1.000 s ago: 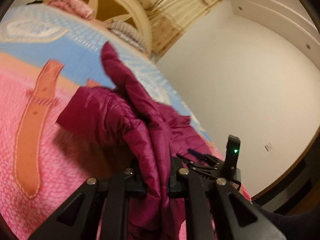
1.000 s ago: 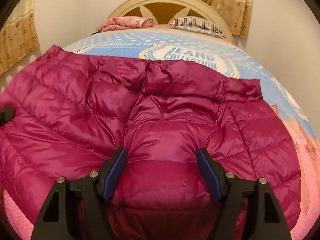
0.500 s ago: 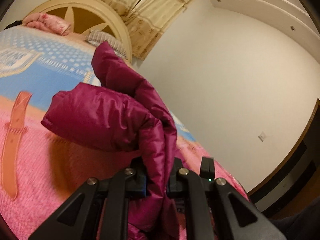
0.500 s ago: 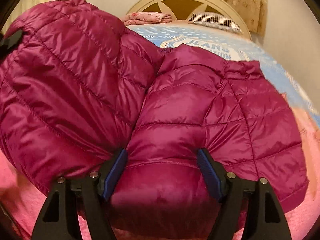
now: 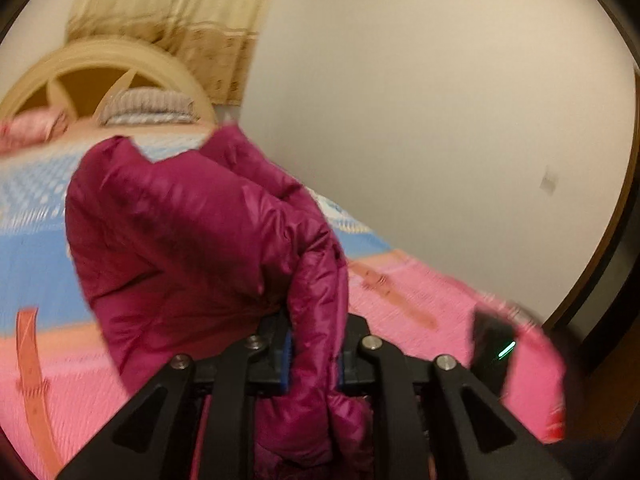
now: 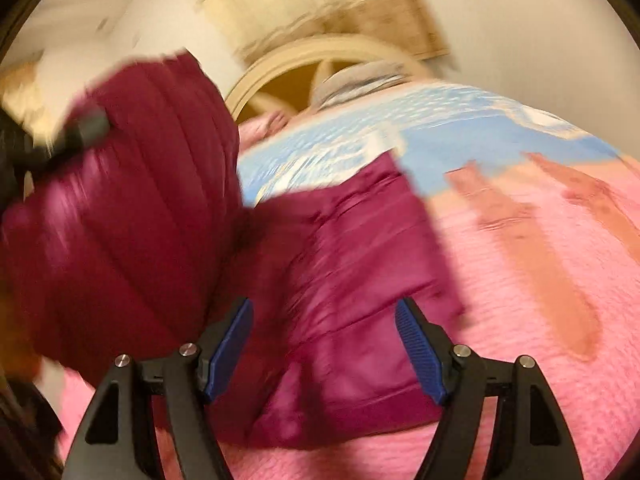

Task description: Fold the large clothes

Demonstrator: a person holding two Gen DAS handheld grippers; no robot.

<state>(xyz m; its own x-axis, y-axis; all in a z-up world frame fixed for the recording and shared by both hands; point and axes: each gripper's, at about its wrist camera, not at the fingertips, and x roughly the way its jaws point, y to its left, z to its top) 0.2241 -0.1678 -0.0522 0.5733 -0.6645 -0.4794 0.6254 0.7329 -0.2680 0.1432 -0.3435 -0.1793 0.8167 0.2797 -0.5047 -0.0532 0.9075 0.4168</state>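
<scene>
Quilted, glossy magenta jacket [image 5: 192, 232]: a puffy fold bunched between the left gripper [image 5: 312, 354] pads, jaws just easing apart. Right gripper [image 6: 324, 344] gapes wide over jacket on pink knitted bedspread [image 6: 540, 320].

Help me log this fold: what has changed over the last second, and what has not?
The left gripper has carried its pinched fold of the magenta puffer jacket up and across, over the half lying on the pink bedspread; its jaws have just been opening slightly, fabric still between them. The right gripper stays wide open over the jacket, gripping nothing. The pillows have not moved.
</scene>
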